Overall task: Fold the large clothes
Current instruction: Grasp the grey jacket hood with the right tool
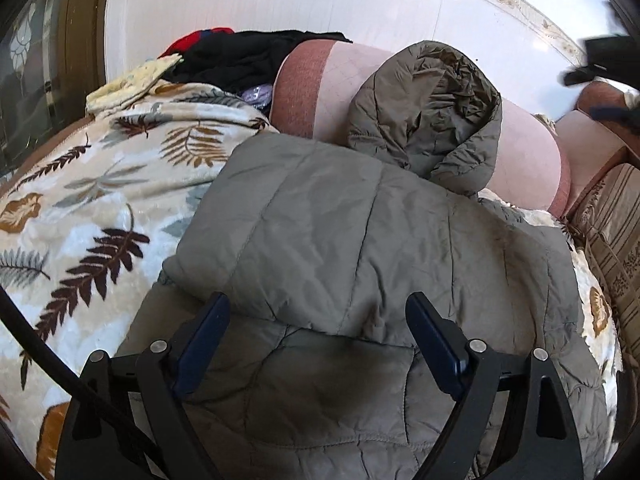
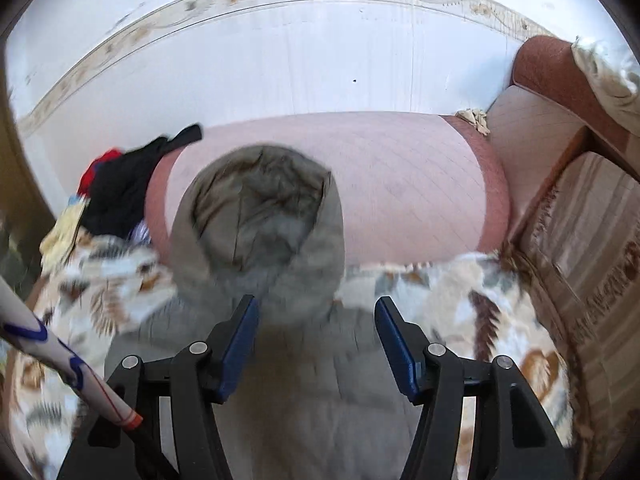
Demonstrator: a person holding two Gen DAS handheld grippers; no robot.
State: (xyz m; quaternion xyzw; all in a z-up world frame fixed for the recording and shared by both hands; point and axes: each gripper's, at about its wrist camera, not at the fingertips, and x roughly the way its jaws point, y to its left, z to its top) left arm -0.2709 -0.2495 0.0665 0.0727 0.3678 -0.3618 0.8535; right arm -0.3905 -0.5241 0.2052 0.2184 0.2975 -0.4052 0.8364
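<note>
A grey-olive quilted jacket [image 1: 340, 220] lies spread on a leaf-patterned blanket [image 1: 100, 200] on a sofa. One side of it is folded in over the body. Its hood [image 1: 432, 112] rests up against the pink backrest. My left gripper [image 1: 318, 300] hovers over the jacket's lower part, open, its blue pads on either side of the folded edge without pressing on it. In the blurred right wrist view my right gripper [image 2: 316, 302] is open above the jacket body [image 2: 320, 380], just below the hood [image 2: 260, 208], with nothing between its fingers.
The pink sofa backrest [image 2: 400, 184] runs along a white wall. A pile of black and red clothes [image 1: 240, 60] sits at the back left. A striped cushion [image 2: 592, 240] and a brown armrest [image 2: 552, 80] close off the right side. A white patterned pole [image 2: 60, 352] crosses the lower left.
</note>
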